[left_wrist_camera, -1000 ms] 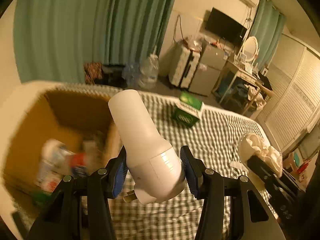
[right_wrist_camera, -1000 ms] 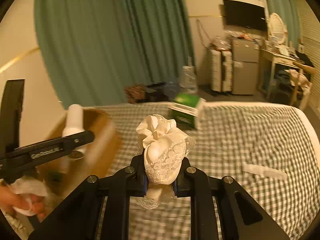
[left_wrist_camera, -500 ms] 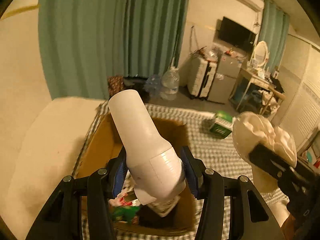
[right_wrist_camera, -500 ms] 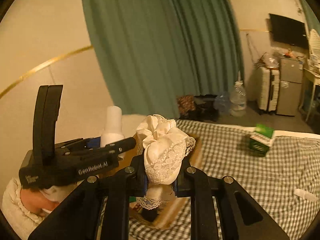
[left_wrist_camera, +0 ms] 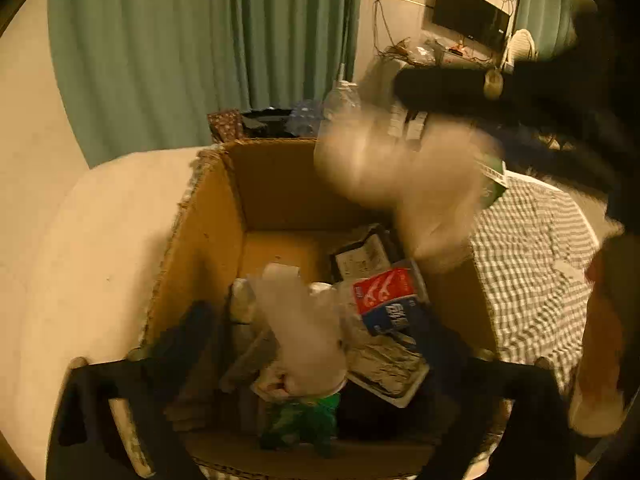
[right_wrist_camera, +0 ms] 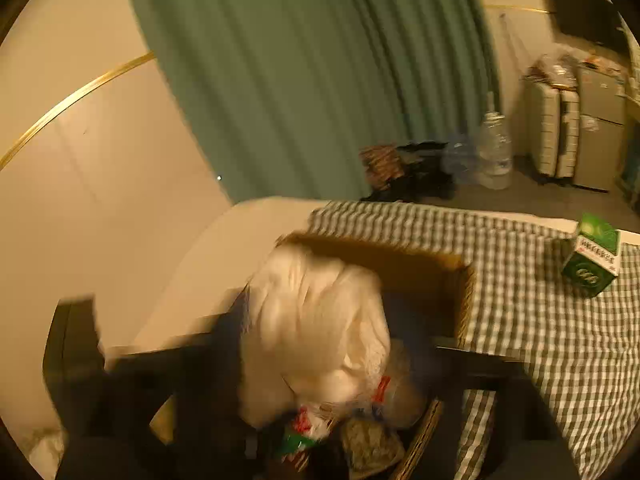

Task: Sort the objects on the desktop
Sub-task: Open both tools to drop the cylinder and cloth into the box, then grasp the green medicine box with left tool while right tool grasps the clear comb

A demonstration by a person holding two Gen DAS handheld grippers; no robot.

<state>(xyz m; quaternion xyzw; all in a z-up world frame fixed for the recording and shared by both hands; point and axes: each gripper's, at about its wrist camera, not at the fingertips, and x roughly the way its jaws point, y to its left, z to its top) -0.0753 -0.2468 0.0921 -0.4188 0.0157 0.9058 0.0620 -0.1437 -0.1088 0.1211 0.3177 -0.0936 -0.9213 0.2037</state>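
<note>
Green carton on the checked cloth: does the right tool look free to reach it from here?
Probably yes. The green carton stands alone on bare checked cloth, away from the cardboard box; the right tool is opening around the cream lace bundle.

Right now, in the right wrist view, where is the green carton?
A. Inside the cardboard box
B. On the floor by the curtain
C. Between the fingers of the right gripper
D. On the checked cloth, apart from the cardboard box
D: the green carton stands on the checked cloth, well to the right of the cardboard box and clear of it.
</note>
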